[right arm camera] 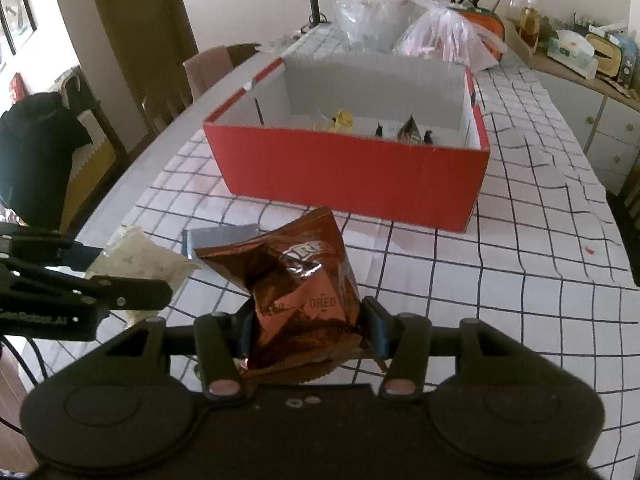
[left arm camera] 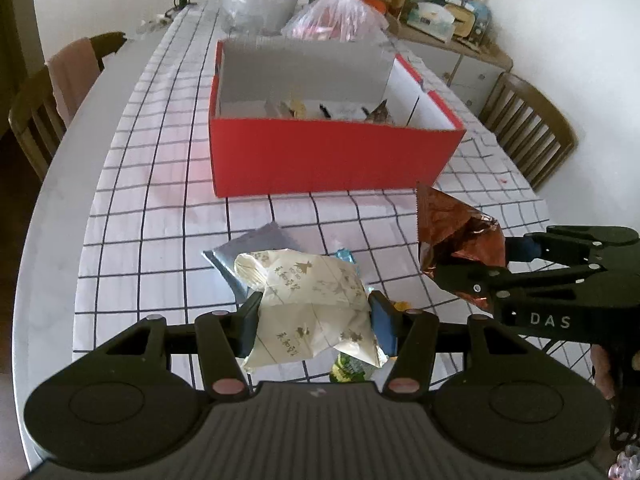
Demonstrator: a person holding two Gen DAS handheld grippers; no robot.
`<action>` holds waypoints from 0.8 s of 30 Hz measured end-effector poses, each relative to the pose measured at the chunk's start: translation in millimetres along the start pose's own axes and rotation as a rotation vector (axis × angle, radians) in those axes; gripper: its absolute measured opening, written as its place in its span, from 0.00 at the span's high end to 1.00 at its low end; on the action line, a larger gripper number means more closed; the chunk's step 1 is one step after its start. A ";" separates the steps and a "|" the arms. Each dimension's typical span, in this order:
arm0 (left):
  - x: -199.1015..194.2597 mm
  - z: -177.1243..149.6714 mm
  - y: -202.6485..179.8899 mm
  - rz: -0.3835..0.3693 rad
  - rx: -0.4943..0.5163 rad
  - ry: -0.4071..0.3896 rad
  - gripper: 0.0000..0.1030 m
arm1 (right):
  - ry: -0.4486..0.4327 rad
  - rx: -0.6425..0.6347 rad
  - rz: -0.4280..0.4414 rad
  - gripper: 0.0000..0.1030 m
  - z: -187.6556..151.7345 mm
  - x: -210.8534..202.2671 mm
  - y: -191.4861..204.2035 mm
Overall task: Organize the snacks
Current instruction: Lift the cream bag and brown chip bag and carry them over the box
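Note:
A white snack packet [left arm camera: 304,276] with brown print is pinched between the pads of my left gripper [left arm camera: 314,304], lifted above the checked tablecloth [left arm camera: 160,208]. My right gripper [right arm camera: 310,316] is shut on a crumpled brown Oreo packet [right arm camera: 296,268], also off the table. Each gripper shows in the other's view: the right gripper [left arm camera: 488,260] with the brown packet [left arm camera: 452,224], the left gripper [right arm camera: 116,272] with the white packet [right arm camera: 140,256]. Ahead stands an open red box [left arm camera: 332,156] [right arm camera: 352,172] holding several small snacks.
A grey-blue packet [left arm camera: 264,240] [right arm camera: 220,238] and a green packet [left arm camera: 348,368] lie on the cloth below the grippers. Plastic bags [left arm camera: 336,16] sit behind the box. Wooden chairs [left arm camera: 528,128] [left arm camera: 44,96] flank the table; a cluttered sideboard [right arm camera: 580,52] stands at the far right.

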State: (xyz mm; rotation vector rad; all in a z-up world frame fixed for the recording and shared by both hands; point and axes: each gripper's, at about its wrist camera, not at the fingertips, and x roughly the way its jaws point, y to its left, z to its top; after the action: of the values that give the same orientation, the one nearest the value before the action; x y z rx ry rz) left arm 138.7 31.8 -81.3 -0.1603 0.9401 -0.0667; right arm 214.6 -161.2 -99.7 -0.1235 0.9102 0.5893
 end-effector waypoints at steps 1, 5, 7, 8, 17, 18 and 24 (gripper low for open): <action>-3.0 1.4 -1.2 -0.001 0.000 -0.009 0.46 | -0.006 0.001 0.000 0.50 1.0 -3.1 1.5; -14.2 8.6 -5.7 -0.004 0.002 -0.047 0.46 | -0.040 0.004 0.005 0.50 7.0 -18.6 3.9; -19.1 14.0 -7.6 -0.003 0.003 -0.067 0.46 | -0.061 0.001 0.006 0.50 11.4 -26.4 4.5; -21.3 17.0 -8.3 -0.001 0.003 -0.078 0.46 | -0.070 -0.002 0.005 0.50 14.1 -29.6 4.7; -32.0 49.8 -10.9 0.014 0.000 -0.163 0.46 | -0.140 -0.021 -0.014 0.50 44.2 -41.6 0.0; -33.0 52.7 -11.3 0.017 0.002 -0.171 0.46 | -0.147 -0.024 -0.017 0.50 48.4 -41.7 -0.9; -33.2 77.9 -13.4 0.034 0.014 -0.210 0.46 | -0.177 -0.035 -0.035 0.50 73.9 -39.6 -8.4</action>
State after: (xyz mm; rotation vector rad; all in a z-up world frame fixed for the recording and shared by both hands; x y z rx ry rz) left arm 182.3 31.2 -7.5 -0.1351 0.7326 -0.0244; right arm 252.7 -159.9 -24.6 -0.1162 0.7252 0.5745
